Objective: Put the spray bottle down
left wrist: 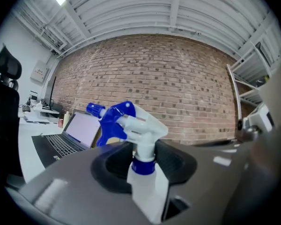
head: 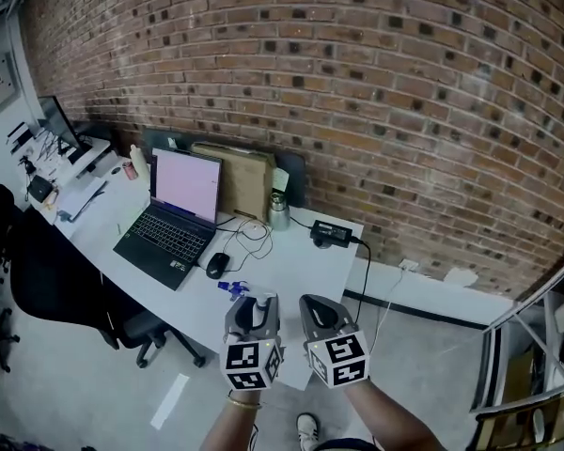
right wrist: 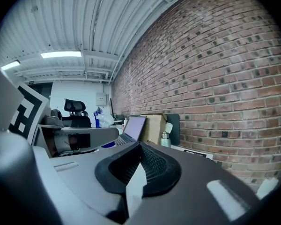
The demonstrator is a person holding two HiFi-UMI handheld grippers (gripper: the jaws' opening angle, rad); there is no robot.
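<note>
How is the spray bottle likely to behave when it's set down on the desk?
The spray bottle looks top-heavy, with a bulky trigger head over a narrow neck, so it may tip if released tilted. Its smooth white plastic body looks rigid but possibly slippery. The left gripper clamps the neck, which probably helps.

Head view: high up, facing steeply down over the white surface [head: 291, 259] toward the far brick wall [head: 404, 111].
Left gripper view: level, close behind its fingers [left wrist: 113, 168], facing the wall.
Right gripper view: close behind its fingers [right wrist: 155, 168], looking along the wall.
Shared: laptop [head: 169, 235], spray bottle [left wrist: 145, 125], wall.
</note>
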